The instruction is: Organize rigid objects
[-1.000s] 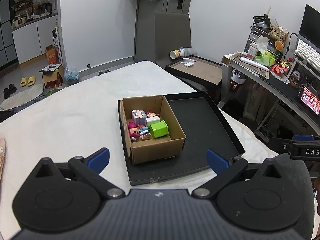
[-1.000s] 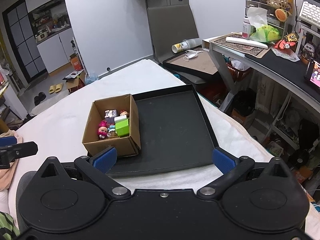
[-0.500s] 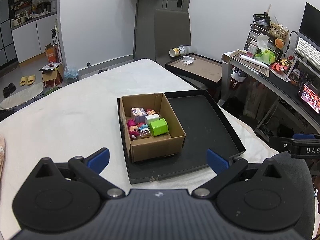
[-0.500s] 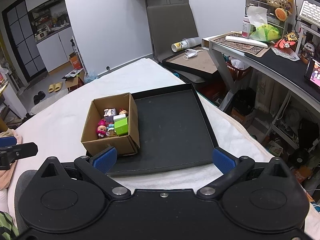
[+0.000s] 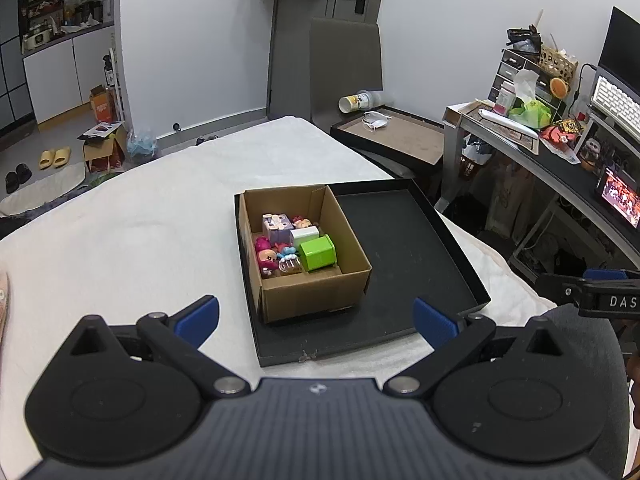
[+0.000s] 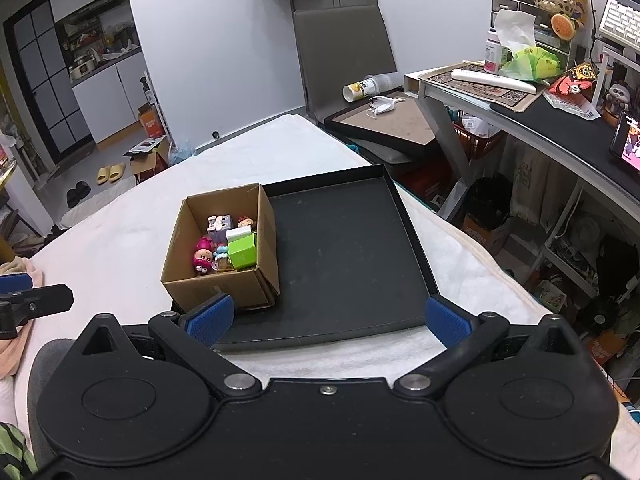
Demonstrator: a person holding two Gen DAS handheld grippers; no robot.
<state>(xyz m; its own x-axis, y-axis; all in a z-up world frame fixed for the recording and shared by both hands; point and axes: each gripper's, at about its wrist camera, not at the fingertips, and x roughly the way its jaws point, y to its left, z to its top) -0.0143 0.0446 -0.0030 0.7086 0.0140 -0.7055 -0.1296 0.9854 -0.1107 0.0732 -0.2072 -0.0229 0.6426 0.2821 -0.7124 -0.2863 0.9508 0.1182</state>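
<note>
On the white cloth: your black tray (image 5: 400,240) sits square before you, with the cardboard box (image 5: 316,296) standing in its left part.
Box contents: a green cube (image 5: 318,253), a white block (image 5: 305,235), a purple box (image 5: 276,226), a pink figure (image 5: 266,258) and other small toys, packed close together.
Tray floor: the right part is bare; no toy lies on it or on the cloth.
Left gripper (image 5: 316,318): fingers spread wide, holding nothing, hovering short of the tray's near edge.
Right gripper (image 6: 327,320): also wide apart and empty, hanging over the tray's near rim.
Change over the last second: almost none; the box and toys have kept their places, and your view has only drifted a little.
Meaning for the task: you are pausing with both hands free. Toys gathered in the box fit either a finished tidy-up or a load waiting to be laid out on the tray; these views do not settle which.
</note>
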